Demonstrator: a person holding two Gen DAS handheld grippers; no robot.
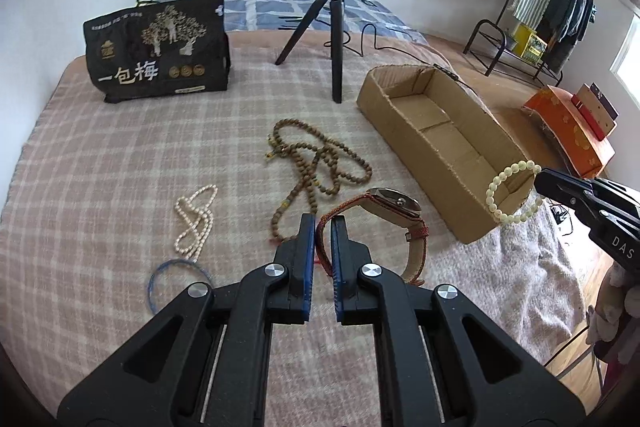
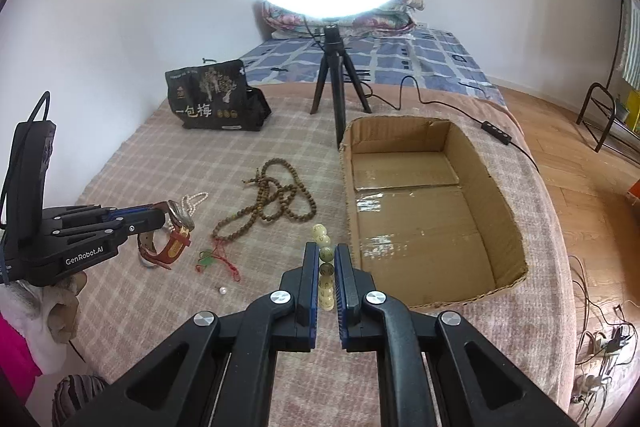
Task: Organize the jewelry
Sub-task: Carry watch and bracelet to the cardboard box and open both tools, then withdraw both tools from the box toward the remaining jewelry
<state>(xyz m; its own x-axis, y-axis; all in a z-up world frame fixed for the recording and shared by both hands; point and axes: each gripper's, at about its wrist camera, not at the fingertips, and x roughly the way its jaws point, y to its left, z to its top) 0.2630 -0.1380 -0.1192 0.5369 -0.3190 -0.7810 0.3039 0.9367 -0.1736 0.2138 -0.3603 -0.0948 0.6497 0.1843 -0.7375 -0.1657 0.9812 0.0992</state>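
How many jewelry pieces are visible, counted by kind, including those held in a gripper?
Watch: 1, held by the left gripper
Pale bead bracelet: 1, held by the right gripper
Brown bead necklace: 1
Pearl necklace: 1
Blue bangle: 1
Loose pearl: 1
Total: 6

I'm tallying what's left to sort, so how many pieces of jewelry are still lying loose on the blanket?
3, not counting one stray bead: the brown bead necklace mid-blanket, the small pearl strand to its left, and the blue bangle nearest the camera. The hand-held grippers could hide more.
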